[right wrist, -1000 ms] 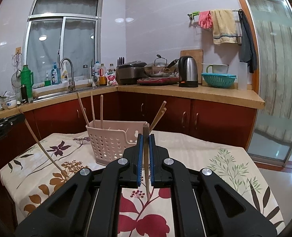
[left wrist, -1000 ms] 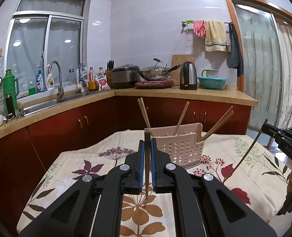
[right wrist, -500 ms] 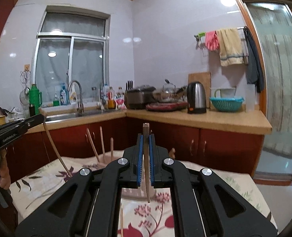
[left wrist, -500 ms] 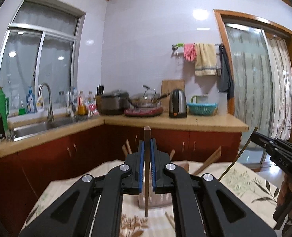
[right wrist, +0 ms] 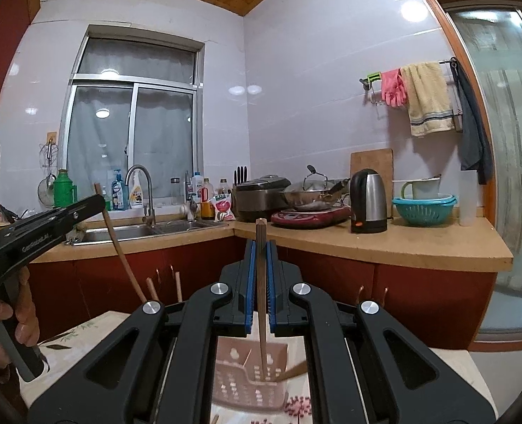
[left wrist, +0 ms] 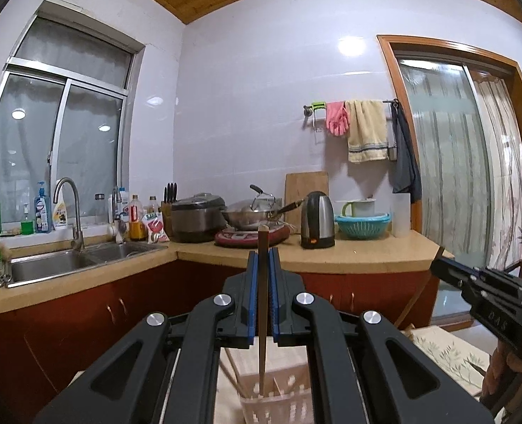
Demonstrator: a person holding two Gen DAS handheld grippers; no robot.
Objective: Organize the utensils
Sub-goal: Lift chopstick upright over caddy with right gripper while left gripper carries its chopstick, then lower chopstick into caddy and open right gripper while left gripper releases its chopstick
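My left gripper (left wrist: 263, 258) is shut on a wooden chopstick (left wrist: 262, 360) held upright; its lower tip hangs over the pink perforated utensil basket (left wrist: 278, 406) below. My right gripper (right wrist: 260, 247) is likewise shut on an upright wooden chopstick (right wrist: 261, 339), its tip above the same basket (right wrist: 239, 385), which holds several chopsticks. In the right wrist view the left gripper (right wrist: 98, 203) shows at the left with its chopstick (right wrist: 123, 261) slanting down. In the left wrist view the right gripper (left wrist: 437, 268) comes in from the right edge.
The basket stands on a table with a floral cloth (left wrist: 448, 357). Behind runs an L-shaped counter (left wrist: 360, 254) with a sink (left wrist: 66, 261), rice cooker (left wrist: 197, 215), wok, kettle (left wrist: 317, 219) and teal colander. A sliding glass door (left wrist: 448, 166) is on the right.
Both grippers have risen with their chopsticks, so the basket and table have slid down to the bottom of both views. The chopstick tips now hang above the basket.
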